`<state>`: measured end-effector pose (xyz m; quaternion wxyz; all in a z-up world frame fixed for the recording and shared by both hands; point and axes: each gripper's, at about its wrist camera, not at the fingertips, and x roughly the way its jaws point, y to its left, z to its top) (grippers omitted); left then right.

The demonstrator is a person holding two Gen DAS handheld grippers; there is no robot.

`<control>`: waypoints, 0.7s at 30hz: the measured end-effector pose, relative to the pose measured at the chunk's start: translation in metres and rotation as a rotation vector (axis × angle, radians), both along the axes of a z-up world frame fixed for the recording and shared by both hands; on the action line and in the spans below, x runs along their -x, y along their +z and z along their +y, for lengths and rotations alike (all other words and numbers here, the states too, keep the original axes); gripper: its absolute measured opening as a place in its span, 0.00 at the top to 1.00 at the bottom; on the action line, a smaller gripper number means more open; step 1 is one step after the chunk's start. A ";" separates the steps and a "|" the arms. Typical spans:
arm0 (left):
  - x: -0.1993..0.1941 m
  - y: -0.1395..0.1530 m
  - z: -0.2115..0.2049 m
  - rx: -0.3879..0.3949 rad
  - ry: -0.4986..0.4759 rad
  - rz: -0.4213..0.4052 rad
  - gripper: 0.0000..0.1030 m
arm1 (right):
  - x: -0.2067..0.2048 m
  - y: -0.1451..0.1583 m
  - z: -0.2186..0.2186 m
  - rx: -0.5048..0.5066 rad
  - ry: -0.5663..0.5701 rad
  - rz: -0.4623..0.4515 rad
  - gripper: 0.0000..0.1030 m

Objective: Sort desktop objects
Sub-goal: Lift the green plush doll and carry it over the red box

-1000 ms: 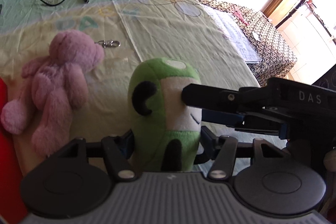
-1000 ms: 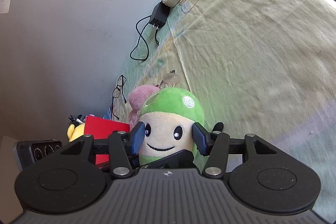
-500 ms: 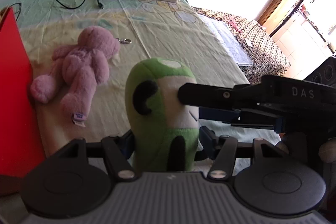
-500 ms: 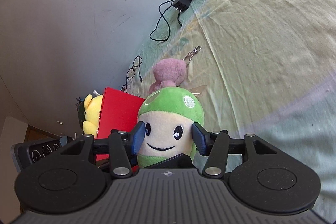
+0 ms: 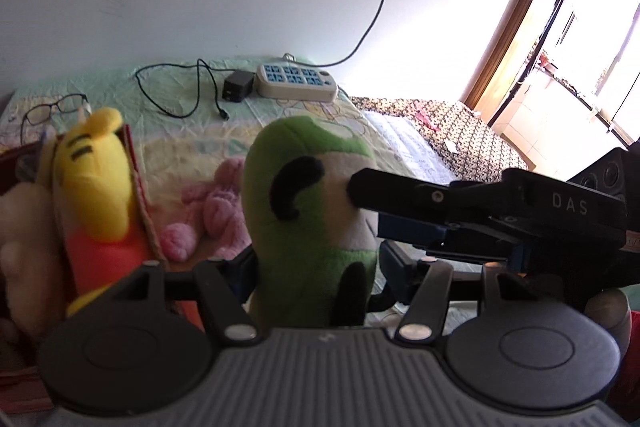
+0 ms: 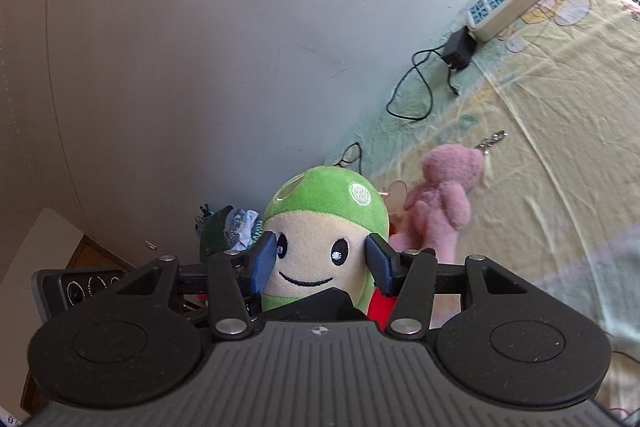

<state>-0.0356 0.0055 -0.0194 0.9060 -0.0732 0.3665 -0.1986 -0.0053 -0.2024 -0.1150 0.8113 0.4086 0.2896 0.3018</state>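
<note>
Green plush (image 5: pixel 308 211): pinched by left fingers (image 5: pixel 316 267) and right fingers (image 6: pixel 322 263); left of them, red box (image 5: pixel 138 187) holding yellow plush (image 5: pixel 96 179).

A plain pale grey wall (image 6: pixel 240 67) is seen behind the pale green and yellow printed cloth (image 6: pixel 560 187). Strong daylight is admitted through a brown-framed window (image 5: pixel 580 47) at the right.

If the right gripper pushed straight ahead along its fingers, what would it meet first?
The green plush already sits between the right gripper's pads, so it would press into that at once. Beyond the plush the line seems to lead toward the wall, though depth is unclear.
</note>
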 end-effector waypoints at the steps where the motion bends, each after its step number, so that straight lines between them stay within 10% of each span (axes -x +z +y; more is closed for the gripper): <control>1: 0.004 0.005 0.008 0.000 0.009 -0.015 0.40 | 0.001 0.005 0.008 -0.006 0.006 -0.018 0.48; 21: 0.038 0.025 0.171 -0.102 0.227 -0.114 0.40 | -0.041 0.031 0.186 0.016 0.179 -0.168 0.48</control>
